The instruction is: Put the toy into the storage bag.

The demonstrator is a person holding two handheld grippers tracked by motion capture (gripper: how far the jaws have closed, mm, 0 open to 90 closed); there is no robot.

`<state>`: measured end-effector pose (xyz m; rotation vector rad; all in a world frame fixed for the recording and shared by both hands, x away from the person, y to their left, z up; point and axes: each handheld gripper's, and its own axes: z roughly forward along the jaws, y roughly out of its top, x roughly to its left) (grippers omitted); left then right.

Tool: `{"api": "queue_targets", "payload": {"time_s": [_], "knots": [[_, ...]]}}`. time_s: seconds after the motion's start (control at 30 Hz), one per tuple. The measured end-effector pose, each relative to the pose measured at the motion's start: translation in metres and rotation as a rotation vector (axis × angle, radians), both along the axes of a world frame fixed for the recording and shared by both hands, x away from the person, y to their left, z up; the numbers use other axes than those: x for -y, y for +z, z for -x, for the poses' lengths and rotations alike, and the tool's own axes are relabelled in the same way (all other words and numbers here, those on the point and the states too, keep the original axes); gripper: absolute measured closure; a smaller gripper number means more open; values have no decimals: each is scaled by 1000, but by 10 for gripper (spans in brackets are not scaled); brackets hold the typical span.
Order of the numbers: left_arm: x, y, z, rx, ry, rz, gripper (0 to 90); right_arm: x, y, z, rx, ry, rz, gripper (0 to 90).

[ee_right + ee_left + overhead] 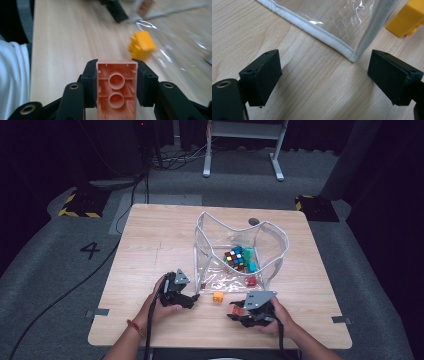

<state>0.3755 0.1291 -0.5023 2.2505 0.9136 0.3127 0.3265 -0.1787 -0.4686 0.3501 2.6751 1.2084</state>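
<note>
A clear plastic bag [235, 245] with white trim stands open on the wooden table [150, 240]; inside lie a multicoloured puzzle cube [235, 257], a teal block [251, 266] and a red block [250, 281]. A yellow brick [218, 296] rests on the table just in front of the bag, and I see the yellow brick [141, 45] beyond my right jaws too. My right gripper [239, 312] is shut on a salmon-orange brick [116, 88], hollow underside facing the camera. My left gripper [324, 77] stands open at the bag's near left corner [353, 58], with the yellow brick [407, 20] behind.
The table's front edge runs close below both hands. A black cable [65, 292] trails over the grey floor at the left. A white metal stand [242, 145] stands behind the table.
</note>
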Motion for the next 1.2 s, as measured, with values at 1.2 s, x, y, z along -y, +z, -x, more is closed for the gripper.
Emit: {"api": "queue_targets", "payload": {"time_s": [1.2], "knots": [[0,0,0,0,0,-1,120,164,81,-83,154,-569,-135,594]]}}
